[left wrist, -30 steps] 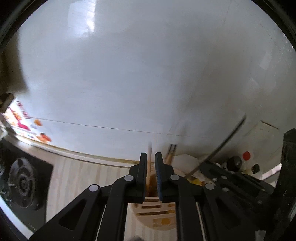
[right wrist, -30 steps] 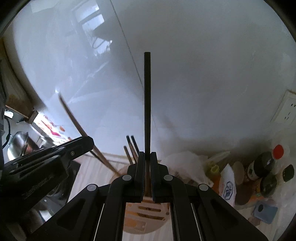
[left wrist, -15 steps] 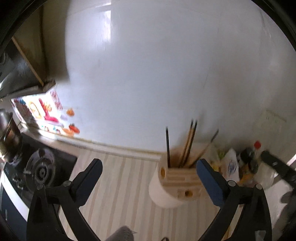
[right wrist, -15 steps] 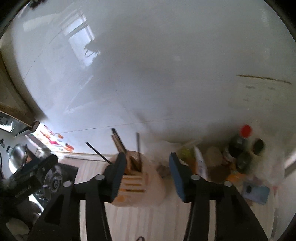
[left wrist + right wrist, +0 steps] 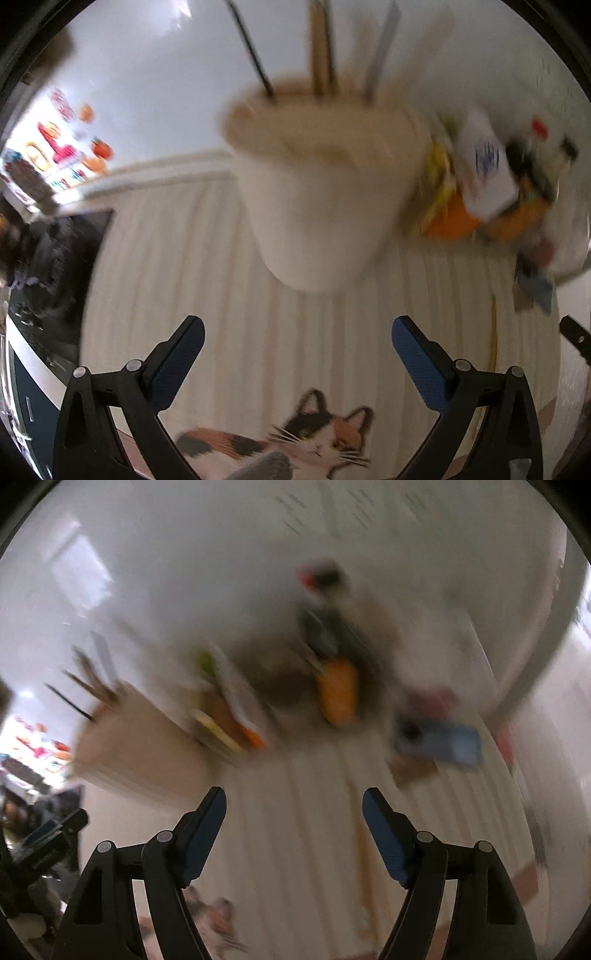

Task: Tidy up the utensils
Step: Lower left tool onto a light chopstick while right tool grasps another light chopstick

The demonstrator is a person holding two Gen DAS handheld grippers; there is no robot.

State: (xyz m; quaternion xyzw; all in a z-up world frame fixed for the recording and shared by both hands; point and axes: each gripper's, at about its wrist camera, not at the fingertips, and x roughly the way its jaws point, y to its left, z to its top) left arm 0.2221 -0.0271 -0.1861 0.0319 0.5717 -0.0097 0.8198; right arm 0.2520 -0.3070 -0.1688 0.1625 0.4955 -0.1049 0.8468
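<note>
A cream utensil holder (image 5: 317, 192) with a wooden slotted top stands on the striped counter, blurred by motion. Several chopsticks (image 5: 321, 48) stick up from it. My left gripper (image 5: 297, 350) is open and empty, low over the counter in front of the holder. A single wooden chopstick (image 5: 493, 332) lies on the counter to the right. In the right wrist view the holder (image 5: 140, 753) sits at the left and my right gripper (image 5: 293, 819) is open and empty over the counter; the lying chopstick (image 5: 364, 849) runs between its fingers.
Sauce bottles and packets (image 5: 491, 177) crowd the back right by the wall, also blurred in the right wrist view (image 5: 336, 690). A blue phone (image 5: 439, 742) lies to the right. A black stove (image 5: 55, 266) is at the left. A cat-print mat (image 5: 295, 439) lies at the near edge.
Both grippers let go of their chopsticks into the holder, opened wide, then dropped down and back toward the counter. The views are blurred by that motion.
</note>
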